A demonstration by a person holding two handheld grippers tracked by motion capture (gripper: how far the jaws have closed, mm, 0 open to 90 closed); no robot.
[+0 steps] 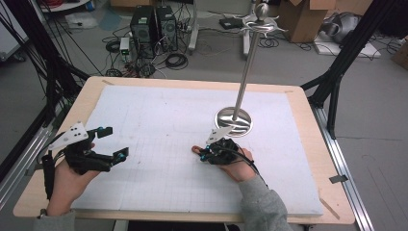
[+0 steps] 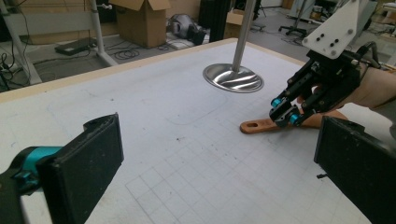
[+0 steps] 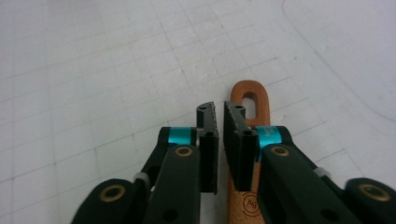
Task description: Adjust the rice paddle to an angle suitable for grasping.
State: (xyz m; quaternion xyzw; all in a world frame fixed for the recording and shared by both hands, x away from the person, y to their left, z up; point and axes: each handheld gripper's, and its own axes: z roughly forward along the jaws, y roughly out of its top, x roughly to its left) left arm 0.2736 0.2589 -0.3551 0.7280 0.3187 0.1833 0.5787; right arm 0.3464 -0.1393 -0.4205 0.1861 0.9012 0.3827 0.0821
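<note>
A wooden utensil handle (image 3: pixel 250 87) with a hanging hole lies flat on the white gridded mat (image 1: pixel 159 120); its tip (image 1: pixel 196 149) pokes out to the left from under my right gripper (image 1: pixel 205 155). That gripper (image 3: pixel 219 109) points down at the mat with its jaws a narrow slit apart and nothing between them. The handle runs under the right-hand jaw, not inside the gap. In the left gripper view the handle (image 2: pixel 257 126) rests on the mat below the right gripper (image 2: pixel 285 113). My left gripper (image 1: pixel 114 142) hovers at the mat's left edge, wide open and empty (image 2: pixel 219 158).
A metal stand with a round shiny base (image 1: pixel 233 121) and a tall pole (image 1: pixel 246 67) topped by hooks rises just behind the right gripper. The base (image 2: pixel 233 78) sits on the mat. A wooden table rim (image 1: pixel 308 144) frames the mat.
</note>
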